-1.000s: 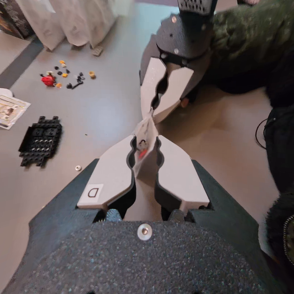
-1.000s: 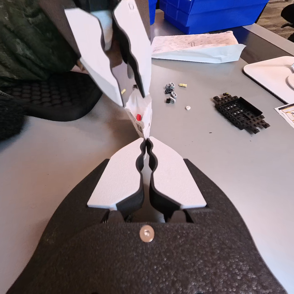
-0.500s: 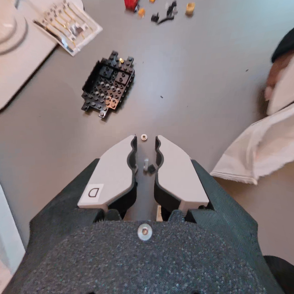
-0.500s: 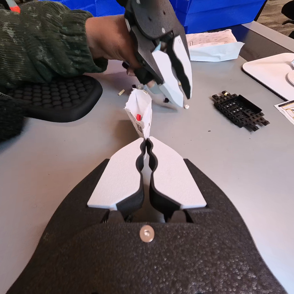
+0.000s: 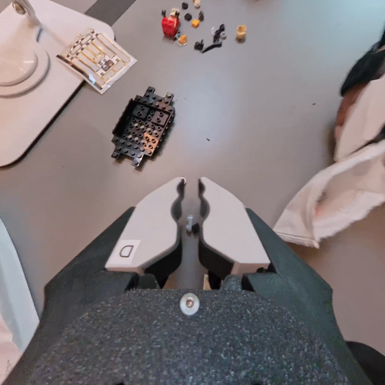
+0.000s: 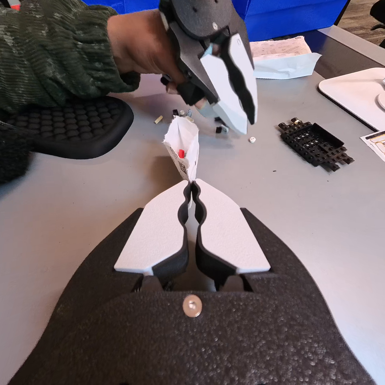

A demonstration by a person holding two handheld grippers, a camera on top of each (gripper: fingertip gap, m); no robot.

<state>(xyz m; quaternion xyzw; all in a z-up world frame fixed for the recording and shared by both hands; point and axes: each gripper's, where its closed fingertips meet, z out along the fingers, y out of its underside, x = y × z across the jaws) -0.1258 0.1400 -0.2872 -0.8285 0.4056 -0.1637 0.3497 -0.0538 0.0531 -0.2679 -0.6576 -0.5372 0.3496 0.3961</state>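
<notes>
My right gripper point(image 6: 192, 182) is shut on the bottom corner of a torn white paper bag point(image 6: 188, 135). It holds the bag upright with the mouth open, and a small red piece point(image 6: 181, 154) lies inside. My left gripper point(image 5: 191, 181) is empty, its jaws a narrow gap apart, and points down at the grey table. In the right wrist view its tips point(image 6: 248, 125) hover just above a small white round piece point(image 6: 252, 139). A black studded brick chassis point(image 5: 143, 127) lies just ahead of the left gripper; it also shows in the right wrist view point(image 6: 314, 143).
Tiny grey and black pieces point(image 5: 190, 224) lie under the left fingers. More loose pieces point(image 5: 187, 25) lie farther off. An instruction sheet point(image 5: 96, 60) overlaps a white pad point(image 5: 31, 108). A black mesh cushion point(image 6: 73, 125), blue bins point(image 6: 291, 16) and paper point(image 6: 281, 58) are also there. Left tips to right tips: about 12 cm.
My left gripper let go of the bag, swung away over the table toward the black chassis, and its jaws narrowed. My right gripper has kept hold of the bag without moving.
</notes>
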